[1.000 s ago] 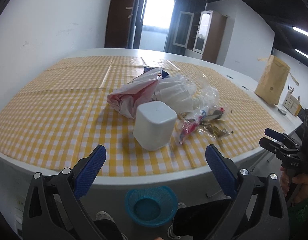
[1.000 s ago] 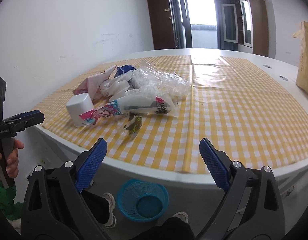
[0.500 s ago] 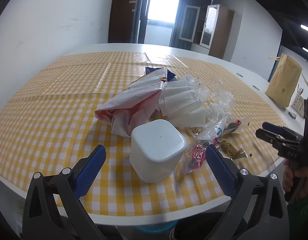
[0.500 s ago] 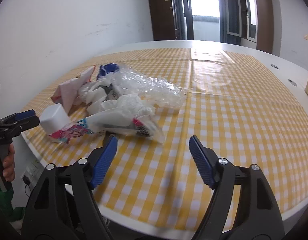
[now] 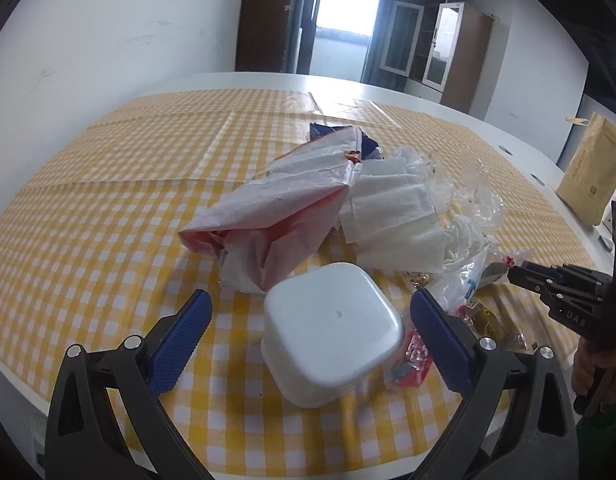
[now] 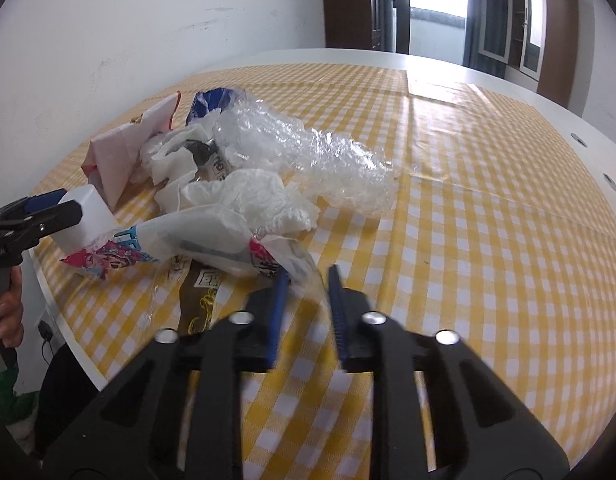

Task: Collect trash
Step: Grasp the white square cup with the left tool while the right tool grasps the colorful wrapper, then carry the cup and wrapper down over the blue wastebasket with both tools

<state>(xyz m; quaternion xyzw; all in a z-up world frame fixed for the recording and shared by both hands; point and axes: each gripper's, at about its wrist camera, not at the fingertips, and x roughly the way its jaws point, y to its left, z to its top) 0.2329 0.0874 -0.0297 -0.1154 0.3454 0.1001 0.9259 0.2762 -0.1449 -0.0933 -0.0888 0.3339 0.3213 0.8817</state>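
Here the trash pile (image 5: 347,208) lies near the front edge of the bench (image 5: 108,184), on a yellow checked cloth (image 6: 487,208). The letters "DAS" show on the side of the right gripper (image 5: 517,276); other print on the wrappers is too small to read. The left gripper (image 5: 308,312) is spread wide around a white tub (image 5: 331,332), not touching it. The right gripper's jaws have just been closing and stand almost together at the clear corner of a cartoon wrapper (image 6: 212,248); whether they pinch it I cannot tell. Bubble wrap (image 6: 308,152) lies behind. A brown paper bag (image 5: 591,176) stands at the far right edge.
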